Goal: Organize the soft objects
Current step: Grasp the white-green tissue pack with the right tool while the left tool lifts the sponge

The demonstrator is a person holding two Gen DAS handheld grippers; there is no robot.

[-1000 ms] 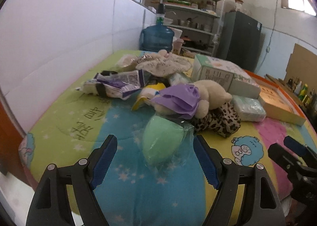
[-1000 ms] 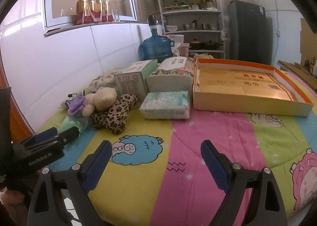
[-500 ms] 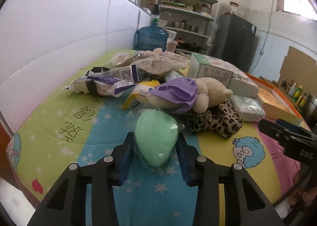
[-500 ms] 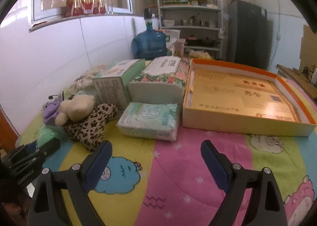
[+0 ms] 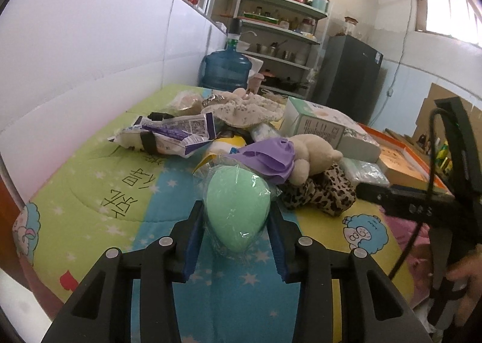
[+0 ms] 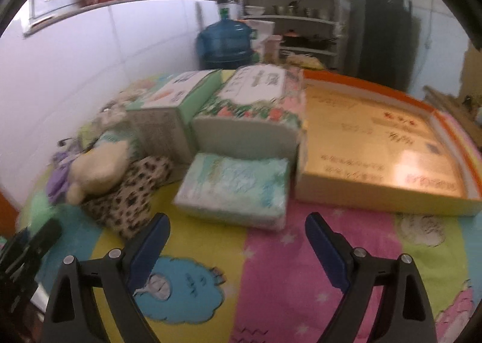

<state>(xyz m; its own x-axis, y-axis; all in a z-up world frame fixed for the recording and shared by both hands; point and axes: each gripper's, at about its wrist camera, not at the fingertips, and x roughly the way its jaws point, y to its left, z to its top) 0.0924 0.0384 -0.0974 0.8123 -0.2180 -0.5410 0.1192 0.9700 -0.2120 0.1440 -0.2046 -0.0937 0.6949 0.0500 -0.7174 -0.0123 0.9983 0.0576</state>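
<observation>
- The left gripper (image 5: pixel 236 224) pinches a green egg-shaped sponge (image 5: pixel 236 207) in clear wrap, one blue pad on each flank; whether the sponge hangs just clear of the cartoon-print quilt (image 5: pixel 126 186) or touches it cannot be told
- The right gripper (image 6: pixel 236 248) is spread wide with nothing between its pads, low over the quilt in front of a soft tissue pack (image 6: pixel 233 189)
- Judging by this, the task is at its start: one soft item is in hand and none looks sorted yet
- Just past the sponge lie a purple cloth (image 5: pixel 268 156) draped on a cream plush toy (image 5: pixel 313 153), both resting on a leopard-print fabric piece (image 5: pixel 319 195); these are untouched
- Left of them sits a crumpled white-and-purple plastic packet (image 5: pixel 168 135), and behind it a lace-edged cloth (image 5: pixel 244 109) heaped on other bits I cannot make out
- Farther right stand a green carton (image 6: pixel 168 111) and a floral tissue bundle (image 6: pixel 250 108), touching side by side
- Beside the bundle is an open orange-rimmed box (image 6: pixel 379 84) that holds no soft things; it looks the likely place for them, though that is a guess
- Left to do, by my reading: carry the sponge across, then plush, cloths and tissue pack one by one
</observation>
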